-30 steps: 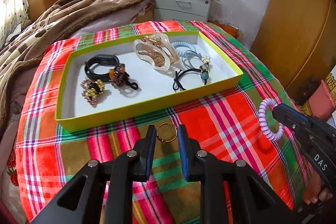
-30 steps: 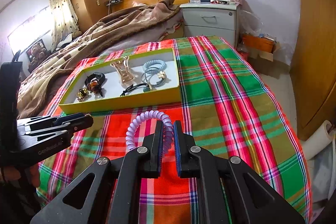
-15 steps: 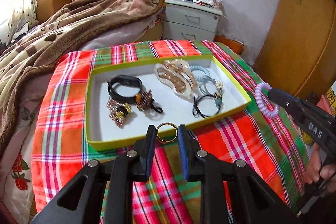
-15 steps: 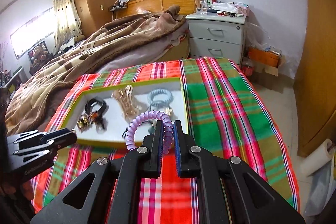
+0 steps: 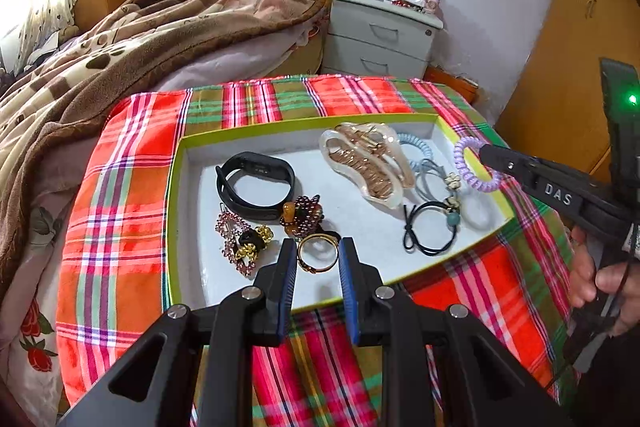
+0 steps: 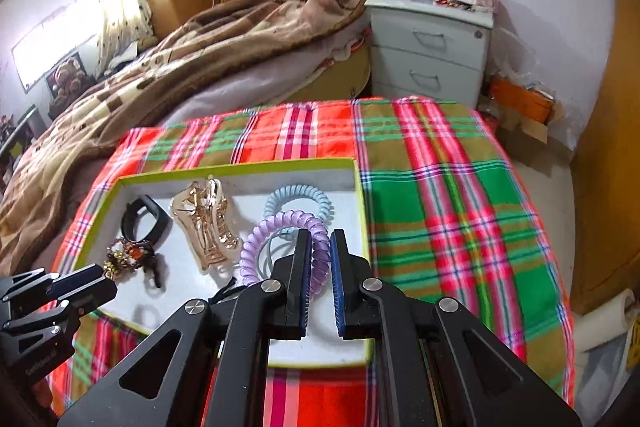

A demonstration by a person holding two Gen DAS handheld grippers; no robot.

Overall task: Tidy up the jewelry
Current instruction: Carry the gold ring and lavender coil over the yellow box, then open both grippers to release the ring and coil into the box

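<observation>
Your left gripper [image 5: 318, 254] pinches a gold ring [image 5: 317, 253] between its pads, low over the near part of the green-rimmed tray [image 5: 173, 211]. Your right gripper [image 6: 320, 245] clamps a purple coil hair tie [image 6: 276, 231] above the tray's right side. Just beyond the ring lie a beaded clip [image 5: 242, 241], a dark bead cluster [image 5: 302, 213] and a black band [image 5: 256, 187]; farther right sit a black elastic [image 5: 430, 227], a gold claw clip [image 5: 366, 163] and a blue coil [image 6: 298, 201]. The tray rests on a plaid cloth [image 6: 440, 195]; behind stand a brown blanket [image 6: 200, 67] and a grey nightstand [image 6: 430, 49].
</observation>
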